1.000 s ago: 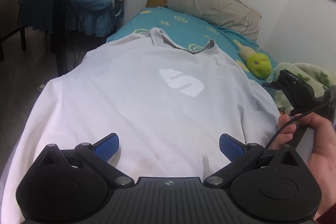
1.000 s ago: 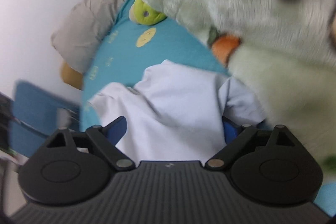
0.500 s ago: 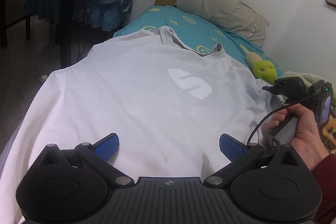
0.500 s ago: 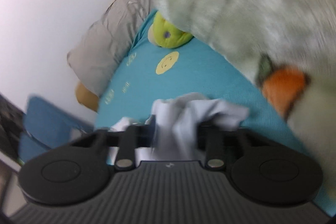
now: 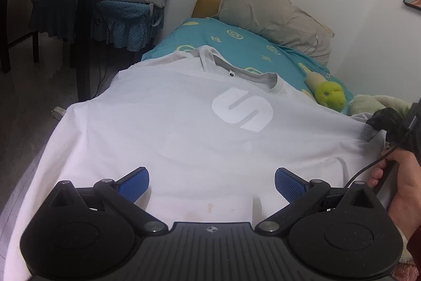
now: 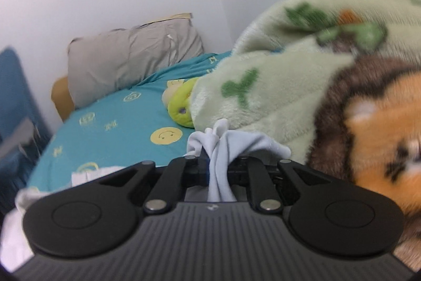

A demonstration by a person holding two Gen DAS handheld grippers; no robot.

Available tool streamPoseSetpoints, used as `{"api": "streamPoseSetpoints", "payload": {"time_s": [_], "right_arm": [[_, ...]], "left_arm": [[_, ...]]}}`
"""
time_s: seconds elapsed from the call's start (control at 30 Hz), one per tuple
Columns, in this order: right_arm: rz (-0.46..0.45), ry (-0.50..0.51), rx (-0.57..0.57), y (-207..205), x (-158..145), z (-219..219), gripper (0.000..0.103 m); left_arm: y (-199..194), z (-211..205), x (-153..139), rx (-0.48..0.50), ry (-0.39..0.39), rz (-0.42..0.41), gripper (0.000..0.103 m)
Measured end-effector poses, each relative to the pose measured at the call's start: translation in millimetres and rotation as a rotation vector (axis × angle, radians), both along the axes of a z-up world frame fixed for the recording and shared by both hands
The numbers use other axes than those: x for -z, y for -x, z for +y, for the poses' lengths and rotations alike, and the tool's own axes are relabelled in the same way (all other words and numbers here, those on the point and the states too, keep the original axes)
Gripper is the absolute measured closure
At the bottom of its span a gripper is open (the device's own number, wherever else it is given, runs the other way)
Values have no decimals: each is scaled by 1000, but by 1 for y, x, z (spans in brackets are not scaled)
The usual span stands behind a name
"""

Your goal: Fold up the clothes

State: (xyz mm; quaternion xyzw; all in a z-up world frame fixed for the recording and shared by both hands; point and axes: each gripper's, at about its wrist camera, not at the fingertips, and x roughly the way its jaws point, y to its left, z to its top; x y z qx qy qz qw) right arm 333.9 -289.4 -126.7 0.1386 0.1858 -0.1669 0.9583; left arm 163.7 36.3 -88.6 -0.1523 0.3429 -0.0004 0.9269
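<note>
Right wrist view: our right gripper [image 6: 219, 167] is closing its jaws, a bunched fold of the white T-shirt [image 6: 219, 149] pinched between them at frame centre | left wrist view: our left gripper [image 5: 211, 182] spread wide over the T-shirt, lying flat across the teal bedsheet [image 5: 236, 44], nothing grasped.

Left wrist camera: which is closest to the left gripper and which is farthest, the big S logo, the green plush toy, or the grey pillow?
From the left gripper:
1. S logo, on the white T-shirt straight ahead.
2. Green plush toy, farther back on the right, on the teal sheet.
3. Grey pillow, at the head of the bed by the wall.
</note>
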Motion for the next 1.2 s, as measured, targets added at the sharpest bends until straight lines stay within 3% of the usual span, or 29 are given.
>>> {"api": "streamPoseSetpoints", "payload": {"time_s": [0.2, 0.27, 0.33, 0.37, 0.43, 0.47, 0.5, 0.67, 0.83, 1.0, 1.1, 1.2], "right_arm": [[-9, 350, -238, -4, -18, 100, 89], [-1, 465, -374, 0, -14, 146, 89], [43, 506, -509, 1, -2, 185, 89], [84, 482, -561, -1, 4, 193, 87], [171, 423, -662, -6, 16, 209, 53], [215, 393, -712, -8, 23, 216, 12], [222, 363, -743, -8, 25, 216, 0], [201, 248, -758, 21, -3, 192, 0], [94, 135, -677, 87, -61, 138, 0], [28, -13, -544, 180, -120, 75, 0], [2, -152, -437, 232, -130, 36, 0], [-25, -222, -340, 275, -120, 9, 0]], "left_arm": [[0, 10, -14, -42, -65, -44, 0], [0, 18, -18, -72, -78, -54, 0], [-2, 28, -22, -107, -84, -60, 0], [-3, 32, -23, -126, -85, -58, 0], [-4, 42, -23, -156, -78, -54, 0], [-4, 46, -23, -168, -72, -51, 0], [-5, 48, -23, -171, -67, -46, 0], [-5, 43, -21, -139, -63, -38, 0], [0, 21, -24, -54, -101, -54, 0], [12, 2, -23, 41, -96, -31, 1], [27, -7, -22, 106, -59, -8, 2], [45, -17, -26, 175, -29, 12, 4]]}}
